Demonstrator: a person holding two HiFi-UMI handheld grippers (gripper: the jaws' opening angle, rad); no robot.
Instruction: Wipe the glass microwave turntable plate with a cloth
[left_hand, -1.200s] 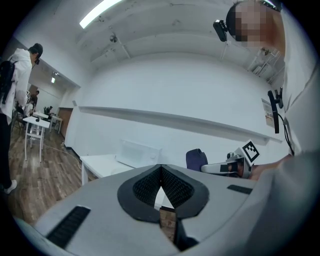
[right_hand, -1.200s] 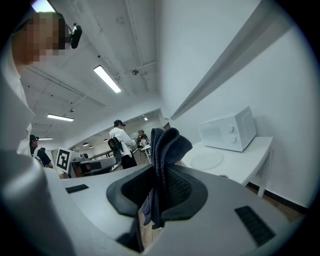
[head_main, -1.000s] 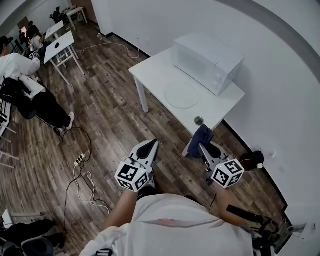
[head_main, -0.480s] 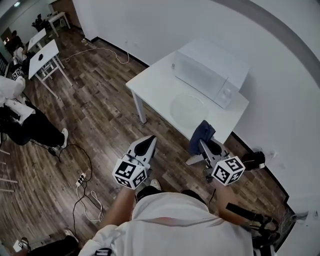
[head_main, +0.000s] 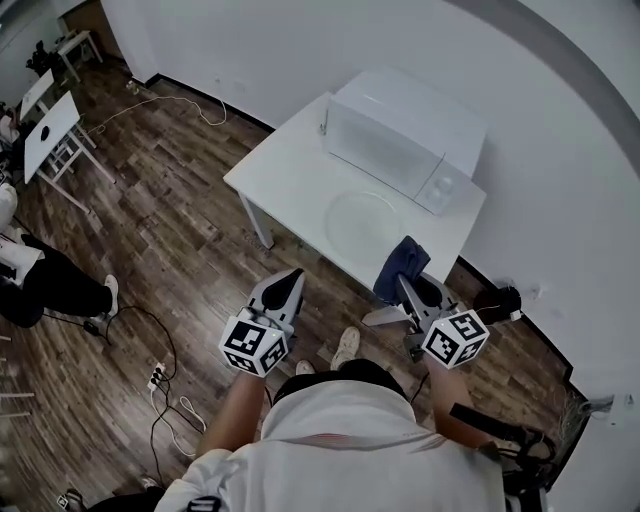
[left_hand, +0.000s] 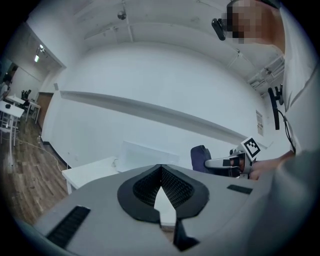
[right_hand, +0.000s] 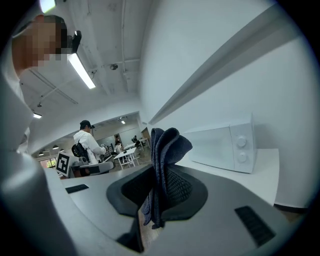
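Note:
The clear glass turntable plate (head_main: 360, 217) lies flat on the white table (head_main: 285, 180), in front of the white microwave (head_main: 400, 140). My right gripper (head_main: 405, 287) hangs off the table's near edge, shut on a dark blue cloth (head_main: 402, 262) that sticks up from its jaws. In the right gripper view the cloth (right_hand: 167, 150) stands folded between the jaws, with the microwave (right_hand: 225, 147) beyond it. My left gripper (head_main: 287, 283) is over the wood floor, left of the table's near corner, shut with nothing in it. Its jaw tips meet in the left gripper view (left_hand: 161, 168).
A white wall runs behind the table and microwave. A power strip with cables (head_main: 158, 375) lies on the wood floor at the left. A seated person's legs (head_main: 50, 285) and white desks (head_main: 45, 125) are at the far left. A black object (head_main: 497, 300) sits by the wall at right.
The table, plate and microwave have drawn closer and shifted left in the head view. Both grippers hold the same pose, the cloth still in the right one.

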